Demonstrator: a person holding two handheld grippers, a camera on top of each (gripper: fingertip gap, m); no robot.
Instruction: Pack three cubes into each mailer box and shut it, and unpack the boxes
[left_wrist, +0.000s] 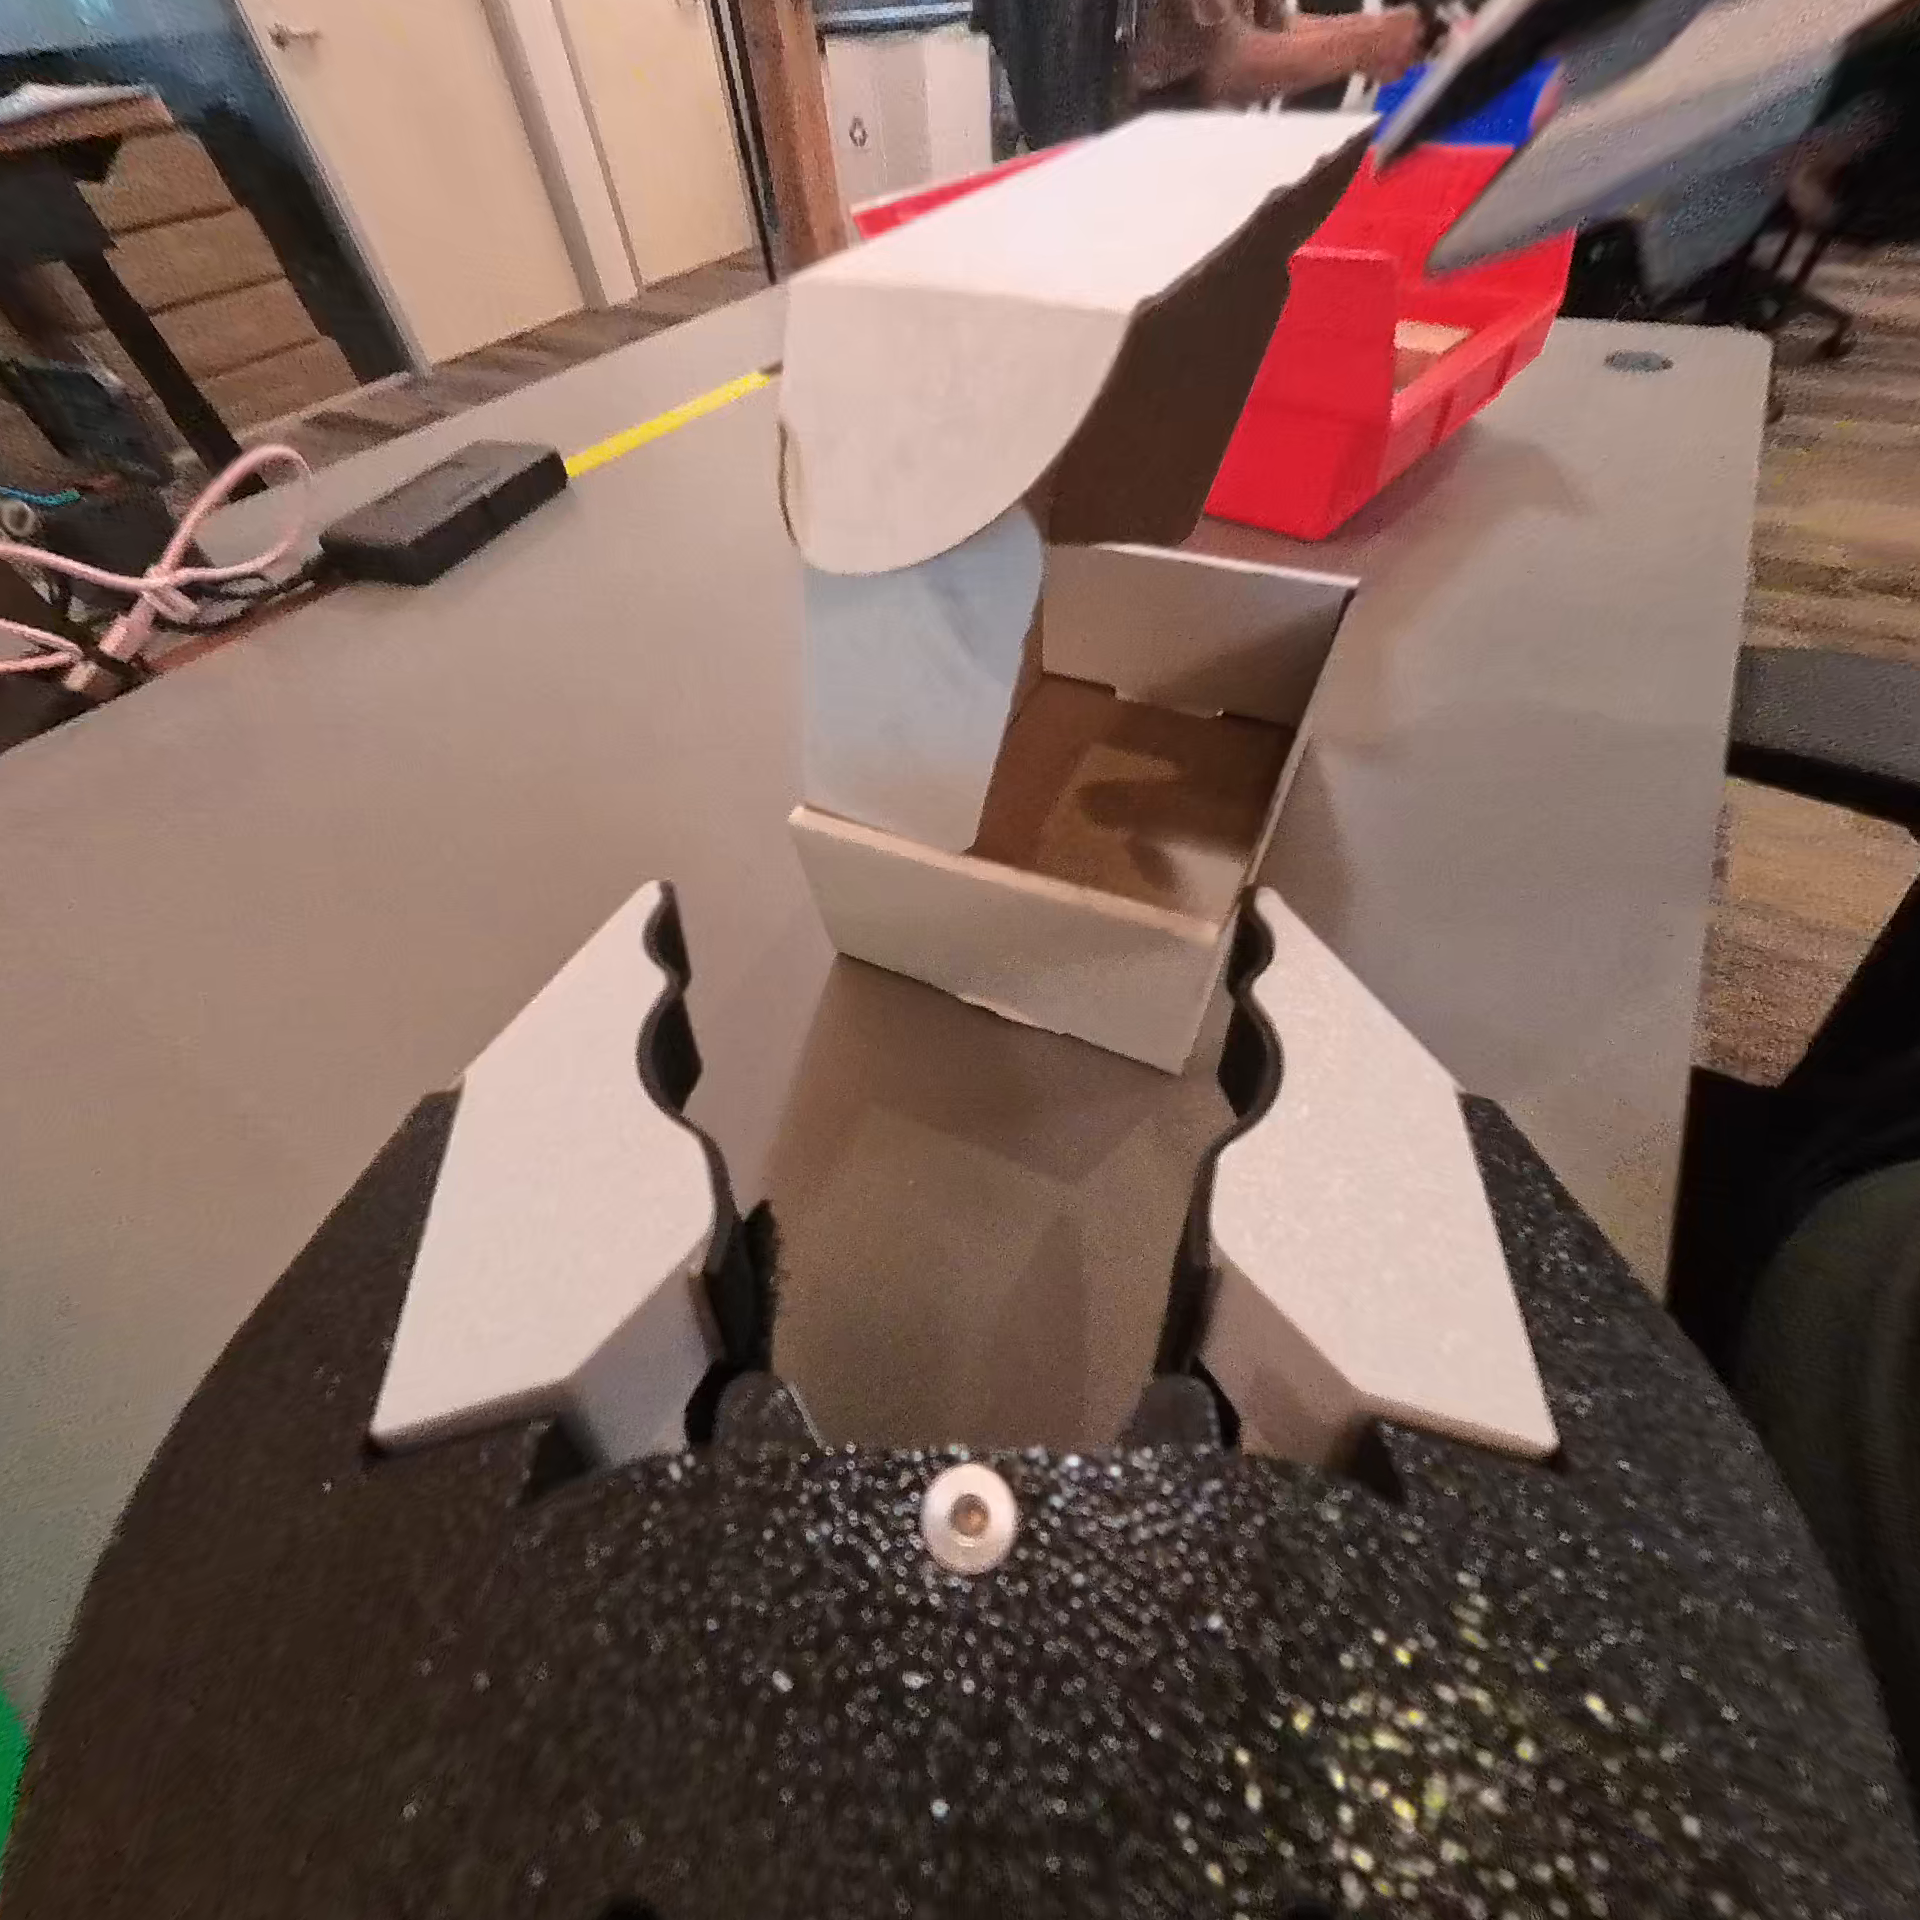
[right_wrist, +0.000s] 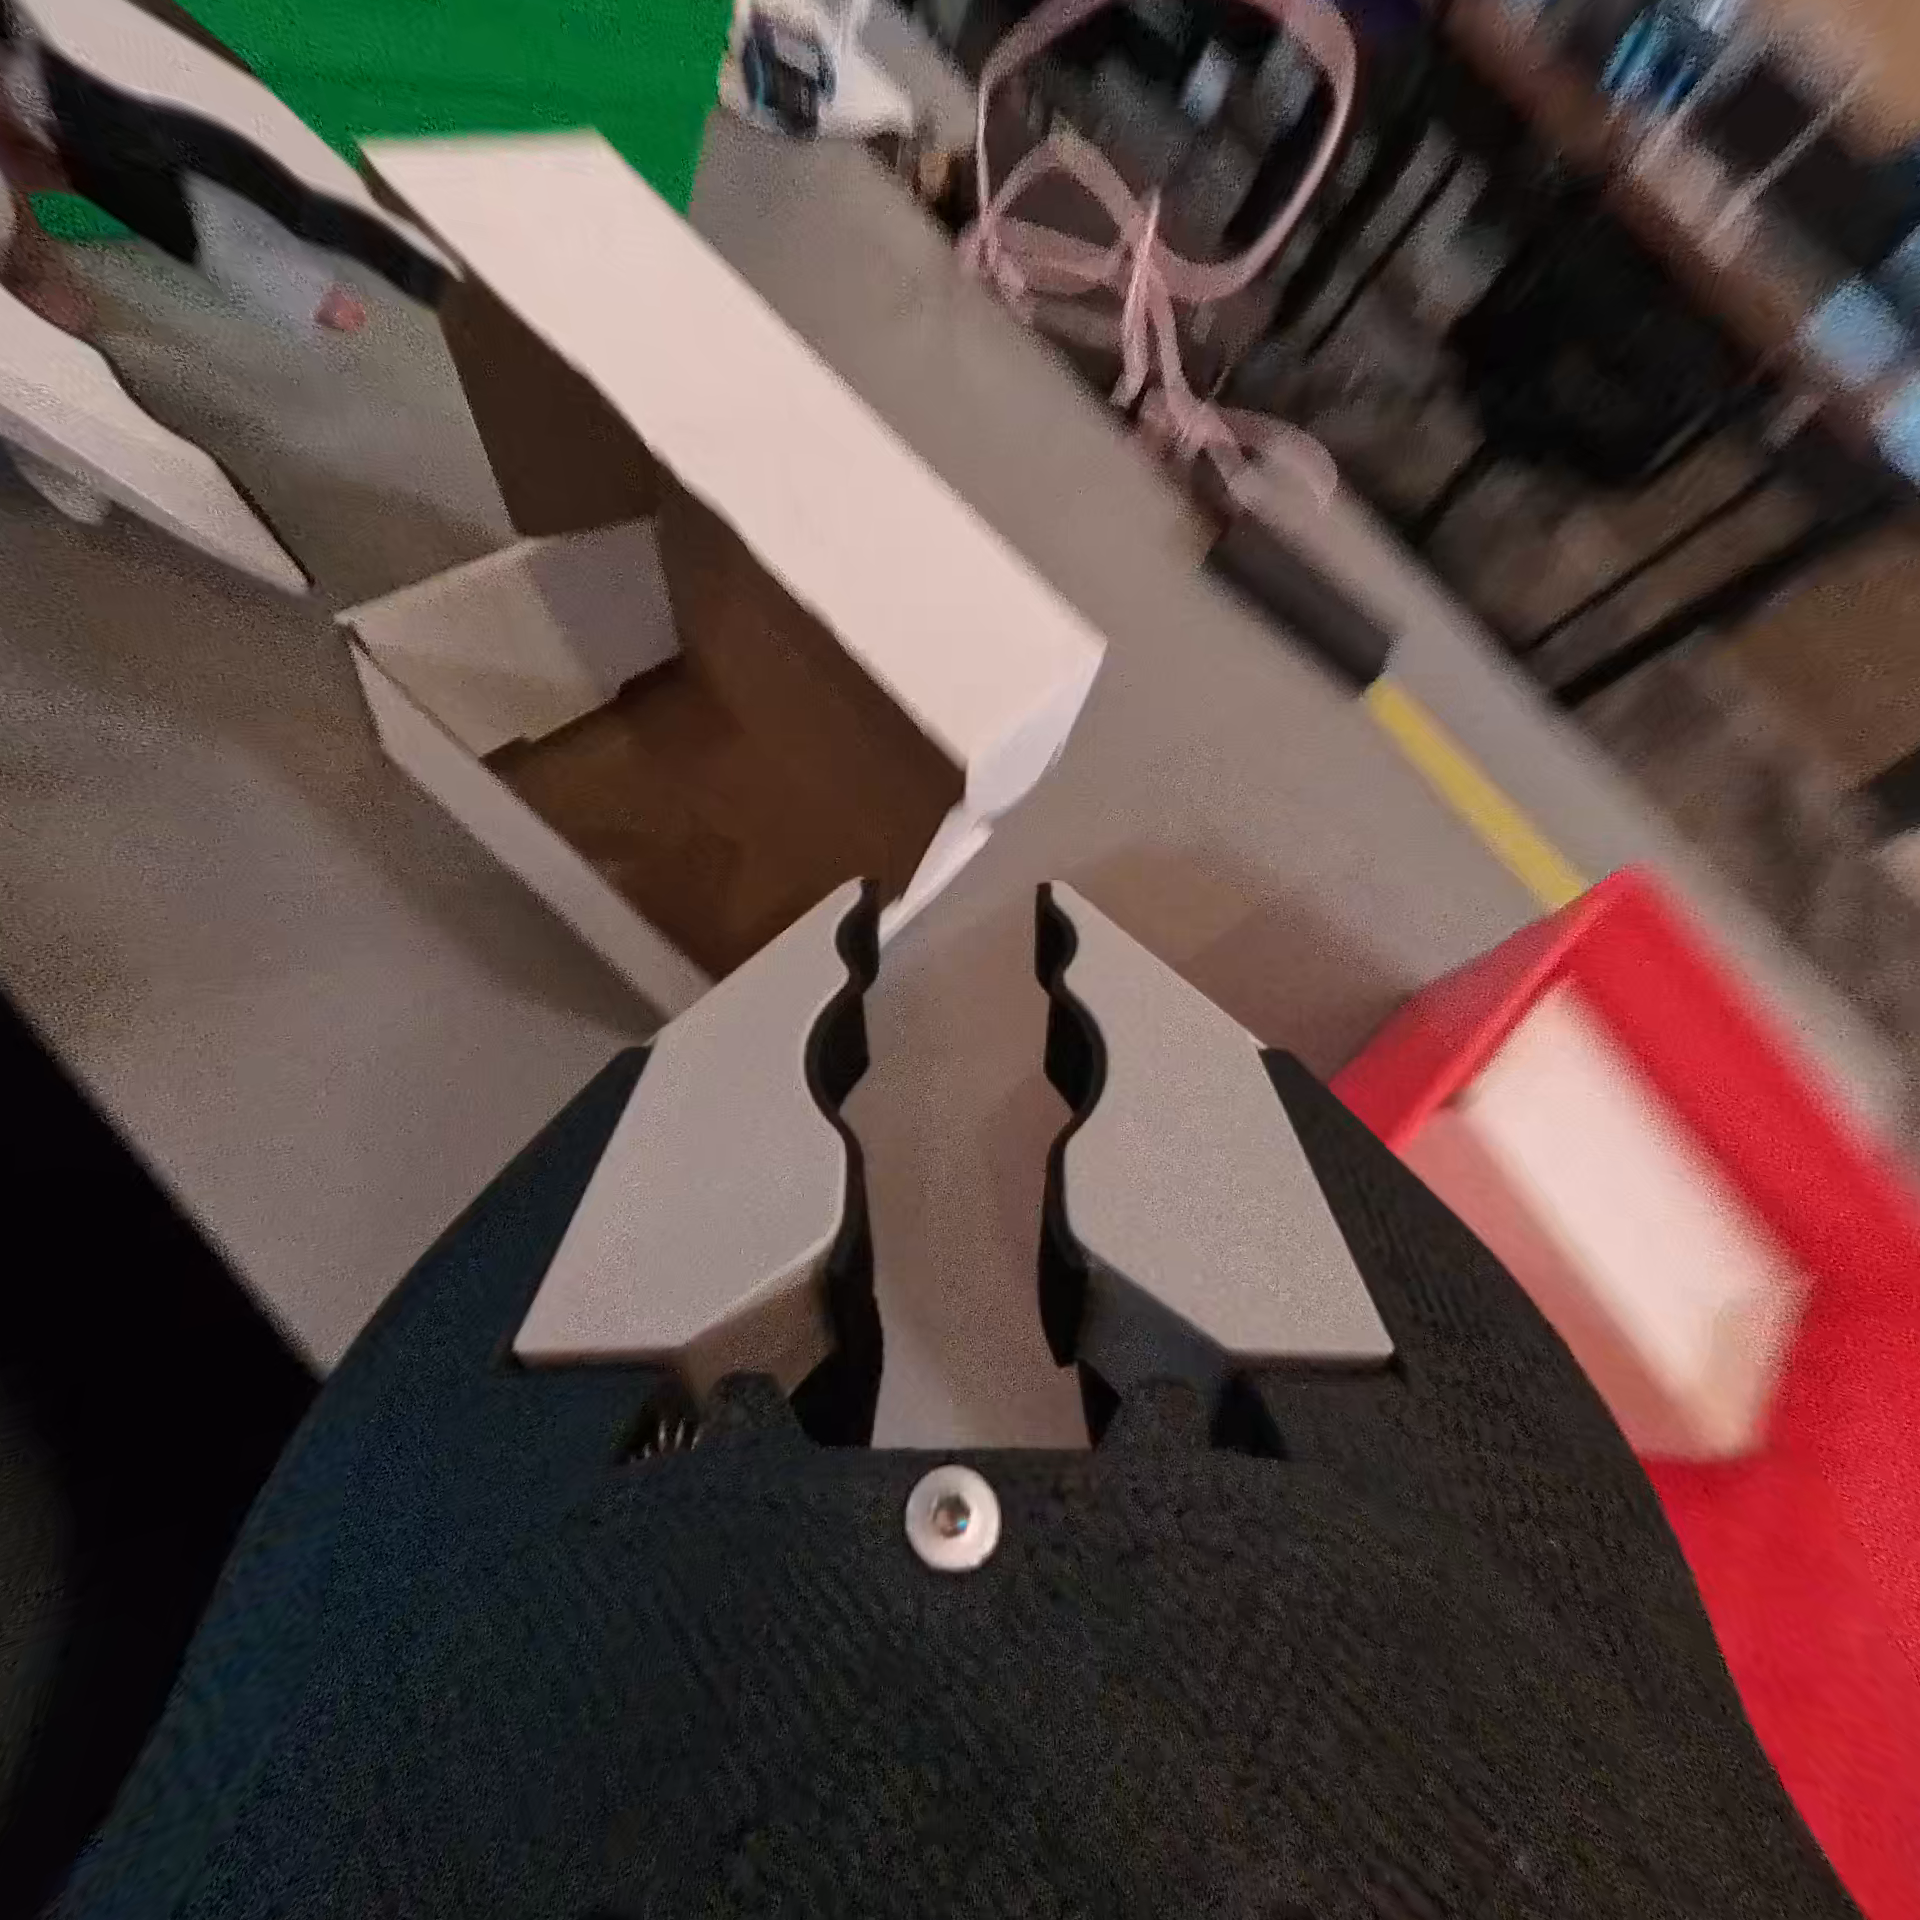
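A white mailer box (left_wrist: 997, 956) lies on the grey table (left_wrist: 416, 831) with its lid (left_wrist: 997, 312) standing up. Its brown inside (left_wrist: 1132, 790) shows no cube. My left gripper (left_wrist: 958, 899) is open, with the box's near end between the fingertips; the right finger (left_wrist: 1340, 1039) is at the box corner and the left finger (left_wrist: 582, 1049) stands clear. My right gripper (right_wrist: 956, 904) is open and holds nothing, just beside the lid's end flap (right_wrist: 935, 873). The box (right_wrist: 499, 821) and lid (right_wrist: 727, 416) also show in the right wrist view. The right gripper (left_wrist: 1621, 114) appears blurred at the top right.
A red bin (left_wrist: 1382, 343) stands behind the box, with something blue (left_wrist: 1475, 104) beyond it; the bin also shows in the right wrist view (right_wrist: 1714, 1039). A black flat device (left_wrist: 447, 509) and pink cable (left_wrist: 177, 561) lie at left. The table's edge (left_wrist: 1714, 831) runs close on the right.
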